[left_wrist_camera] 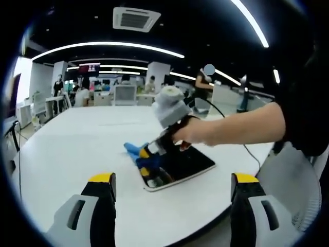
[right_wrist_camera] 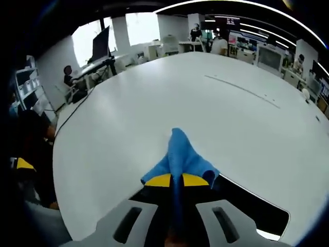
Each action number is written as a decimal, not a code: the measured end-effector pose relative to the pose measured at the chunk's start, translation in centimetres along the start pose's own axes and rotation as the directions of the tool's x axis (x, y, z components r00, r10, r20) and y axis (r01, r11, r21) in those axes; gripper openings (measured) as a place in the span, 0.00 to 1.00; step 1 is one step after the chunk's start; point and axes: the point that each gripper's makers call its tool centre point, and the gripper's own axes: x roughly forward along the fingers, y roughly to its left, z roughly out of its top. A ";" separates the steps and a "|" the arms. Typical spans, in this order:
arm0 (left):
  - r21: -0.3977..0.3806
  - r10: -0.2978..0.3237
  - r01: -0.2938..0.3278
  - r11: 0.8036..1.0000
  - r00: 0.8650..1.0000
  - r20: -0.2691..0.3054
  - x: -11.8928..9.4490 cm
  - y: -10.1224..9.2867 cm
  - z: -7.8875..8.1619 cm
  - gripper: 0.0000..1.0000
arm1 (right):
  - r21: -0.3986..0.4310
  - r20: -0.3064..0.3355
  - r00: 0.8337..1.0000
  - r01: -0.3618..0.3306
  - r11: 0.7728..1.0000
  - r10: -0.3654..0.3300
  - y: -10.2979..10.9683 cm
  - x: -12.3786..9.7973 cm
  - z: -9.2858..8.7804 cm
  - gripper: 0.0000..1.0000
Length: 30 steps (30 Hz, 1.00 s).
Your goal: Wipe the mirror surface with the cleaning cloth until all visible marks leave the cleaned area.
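Right tool (right_wrist_camera: 171,181) pinching blue cloth (right_wrist_camera: 181,154), mirror (left_wrist_camera: 180,167) flat, long axis diagonal

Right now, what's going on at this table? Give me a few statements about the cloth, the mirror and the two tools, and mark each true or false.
1. The right gripper has its fingers shut on the blue cloth. True.
2. The mirror stands upright against a wall. False: it lies flat on the white table, near the edge.
3. The left gripper is holding the cloth. False: its fingers are open and empty, apart from the mirror.
4. The cloth is at the mirror's end, with part of it over the table. True.
5. A person's hand holds the right gripper. True.
6. The cloth is red. False: it is blue.
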 end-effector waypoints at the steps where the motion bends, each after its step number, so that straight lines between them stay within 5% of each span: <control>1: 0.000 -0.001 0.001 1.000 1.000 0.000 0.0 0.0 0.0 0.93 | -0.012 -0.003 1.000 -0.003 1.000 0.003 0.3 -0.1 -0.2 0.00; 30: -0.004 -0.011 0.011 1.000 1.000 0.010 -0.2 -0.2 0.1 0.90 | 0.015 -0.041 0.999 -0.027 1.000 0.027 3.1 -1.7 -2.0 0.00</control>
